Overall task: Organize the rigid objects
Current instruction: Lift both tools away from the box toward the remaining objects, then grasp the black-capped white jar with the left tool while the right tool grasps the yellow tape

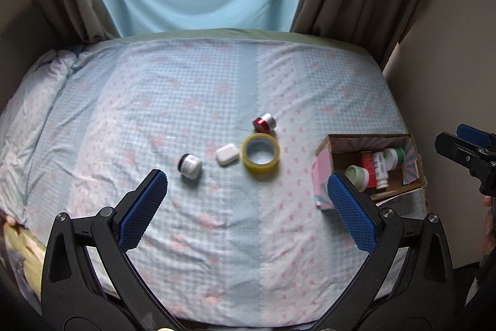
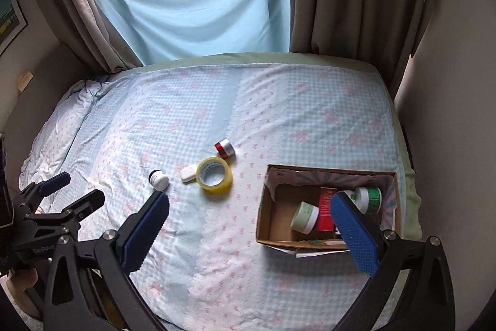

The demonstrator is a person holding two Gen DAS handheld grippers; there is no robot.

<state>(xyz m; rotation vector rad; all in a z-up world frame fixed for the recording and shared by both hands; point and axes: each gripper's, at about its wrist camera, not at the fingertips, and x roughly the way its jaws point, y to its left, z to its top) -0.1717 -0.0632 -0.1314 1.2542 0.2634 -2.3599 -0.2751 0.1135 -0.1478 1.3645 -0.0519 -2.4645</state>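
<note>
Fingers on both grippers are spread wide with nothing between the blue pads — the left gripper (image 1: 248,203) hangs over the near part of the bed (image 1: 155,101), and the right gripper (image 2: 249,225) sits above the bed too, its right finger over the cardboard box (image 2: 263,207).

Four loose things lie in a cluster mid-bed: a yellow tape roll (image 1: 261,152) lying flat, a white earbud case (image 1: 227,154) touching its left side, a small red-and-silver jar (image 1: 264,123) tipped on its side just behind the tape, and a white jar with a black lid (image 1: 189,166) also on its side, a bit apart to the left.

The box is off to the right near the bed's edge — inside are a pale green jar (image 2: 305,217), a red carton (image 2: 325,211), a white bottle (image 1: 380,168) and a green-lidded jar (image 2: 370,199).
</note>
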